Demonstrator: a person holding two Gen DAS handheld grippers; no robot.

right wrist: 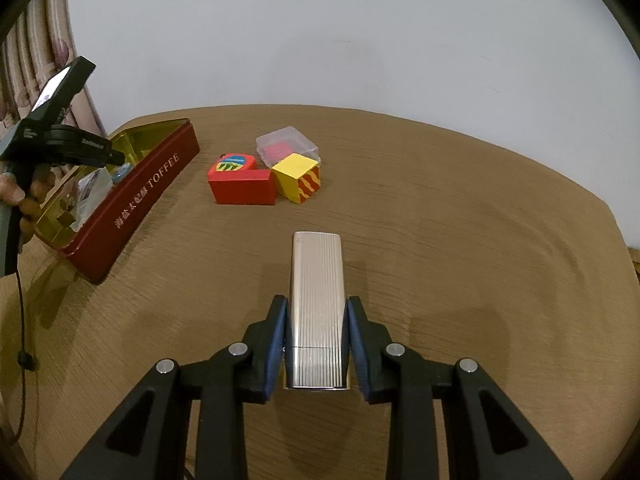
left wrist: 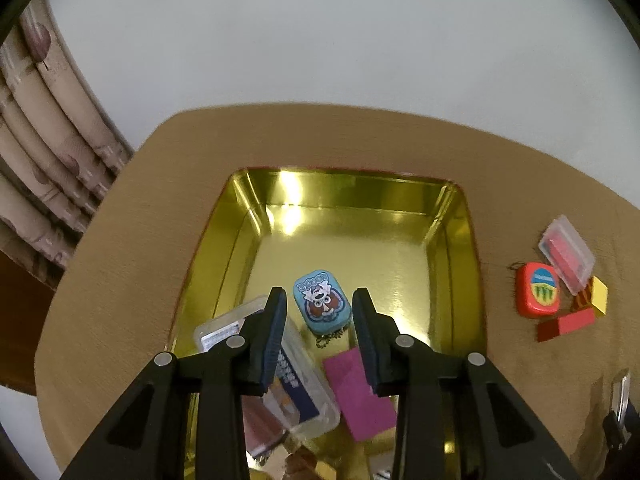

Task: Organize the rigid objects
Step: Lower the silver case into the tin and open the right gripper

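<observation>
Landmark is the red toffee tin, gold inside, sitting at the left end of the brown worktop, close to its left edge. Left tool hangs over the tin's near half with its jaws apart and gripping nothing; the small blue tin lies flat on the gold floor between the fingertips, untouched. Beside it in the tin: a clear plastic case against the left wall and a pink card to the right. Far half of the tin floor is bare. Right of the tin, well apart from its wall, a cluster: red tape measure, red block, yellow cube, clear box, all touching or nearly so. Right tool is nearer the camera than that cluster, clenched on a ribbed silver case, pads pressing both long sides. Worktop right of and beyond the silver case is open out to the curved edge.
</observation>
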